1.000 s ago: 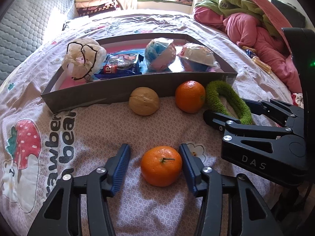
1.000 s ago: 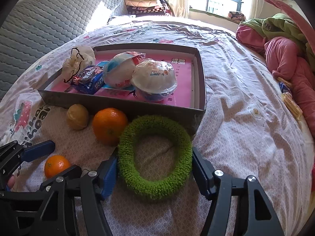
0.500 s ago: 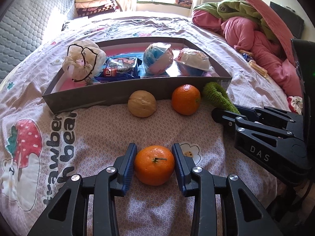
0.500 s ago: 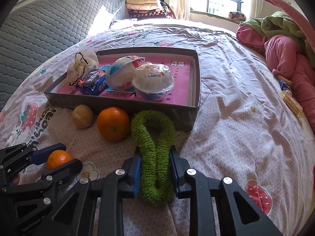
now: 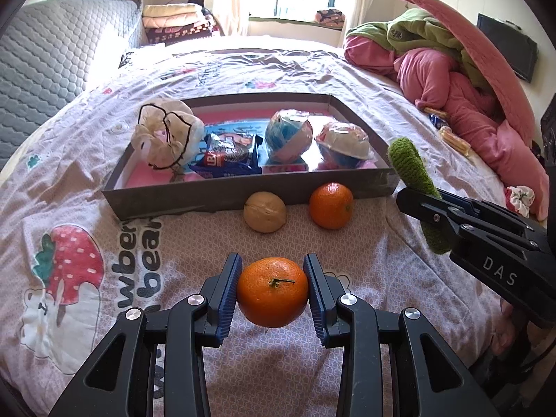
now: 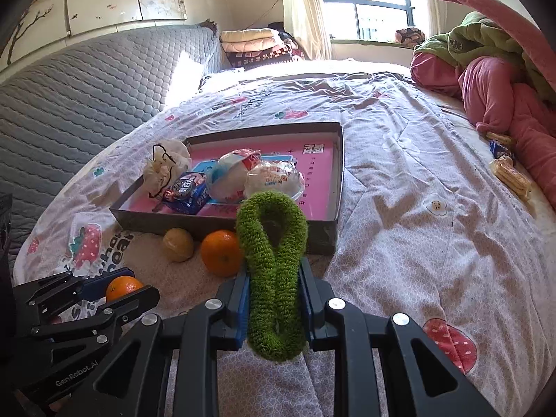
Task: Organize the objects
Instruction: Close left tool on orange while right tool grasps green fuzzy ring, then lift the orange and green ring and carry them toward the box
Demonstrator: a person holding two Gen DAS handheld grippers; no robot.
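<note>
My left gripper (image 5: 272, 290) is shut on a small orange (image 5: 272, 292), held just above the bedsheet; it also shows in the right wrist view (image 6: 123, 286). My right gripper (image 6: 272, 290) is shut on a green fuzzy ring (image 6: 272, 253), squeezed flat and lifted off the bed; the ring also shows in the left wrist view (image 5: 415, 180). A grey box with a pink floor (image 5: 208, 198) lies ahead and holds a white scrunchie (image 5: 166, 135), a blue snack pack (image 5: 227, 156) and two wrapped round cups (image 5: 344, 142). A second orange (image 5: 331, 205) and a walnut (image 5: 264, 212) lie in front of the box.
Pink and green bedding (image 5: 451, 69) is piled at the right. A grey quilted headboard (image 6: 69, 104) runs along the left. Small snack packs (image 6: 509, 170) lie on the sheet at the right, and folded blankets (image 5: 177, 21) are stacked by the window.
Both grippers closed, the left on the small orange and the right on the green ring, squeezing it flat. Both then rose, lifting their objects off the sheet.
</note>
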